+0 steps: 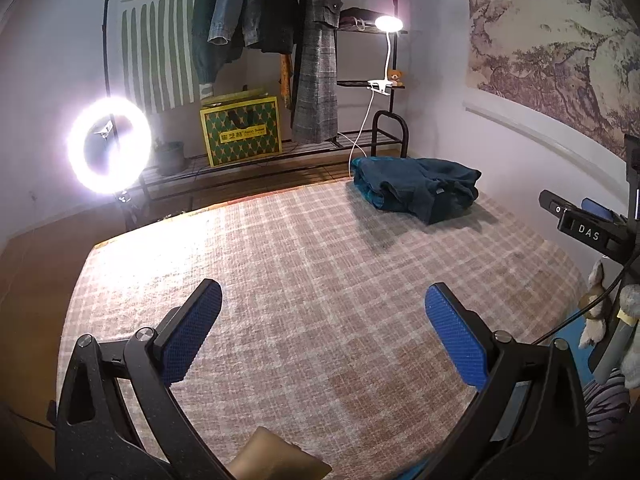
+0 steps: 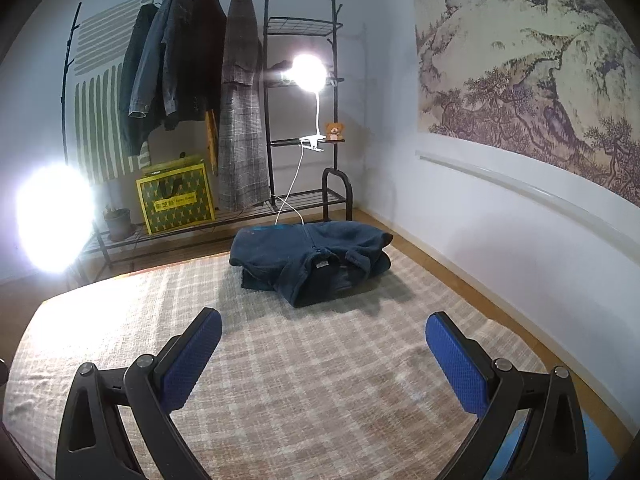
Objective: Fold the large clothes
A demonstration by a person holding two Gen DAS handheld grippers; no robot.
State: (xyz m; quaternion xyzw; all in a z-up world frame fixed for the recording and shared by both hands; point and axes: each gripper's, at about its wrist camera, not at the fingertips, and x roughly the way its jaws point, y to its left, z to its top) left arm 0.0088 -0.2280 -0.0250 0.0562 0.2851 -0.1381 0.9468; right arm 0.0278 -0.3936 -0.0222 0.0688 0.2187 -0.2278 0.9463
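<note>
While spread wide under both tools, checked mat [image 2: 304,380] fills most of each view, bare and flat from centre to 6 o'clock. Beyond it, toward 11 o'clock, black clothes rack [image 2: 272,92] against the wall, hung with dark jackets and a grey plaid coat [image 2: 242,112]. Under the rack, at about 10 o'clock, yellow-green patterned bag [image 2: 176,200]. Hard glare from ring light [image 1: 109,145] at 9 o'clock in the left wrist view, with a smaller clip lamp [image 2: 309,72] shining near 12 o'clock. Next down in size, the task's piece: dark blue garment [image 2: 310,260], already folded into a thick stack, lying on the far part of the mat just past centre toward 12 o'clock in the right wrist view, and out at 1 o'clock in the left wrist view [image 1: 416,190]. Collar and label facing up; one corner draped loosely over the front edge. Then left gripper [image 1: 324,336], released, blue pads spread wide, grasping nothing, well short of the garment. Likewise right gripper [image 2: 324,360], released and empty, aimed nearly straight at the stack but apart from it. Likely trouble from here: pinching only the top layer at that loose corner and dragging the stack open; snagging the white lamp cord [image 2: 290,200] trailing down just behind the garment; misjudging the fabric edge in the glare.
</note>
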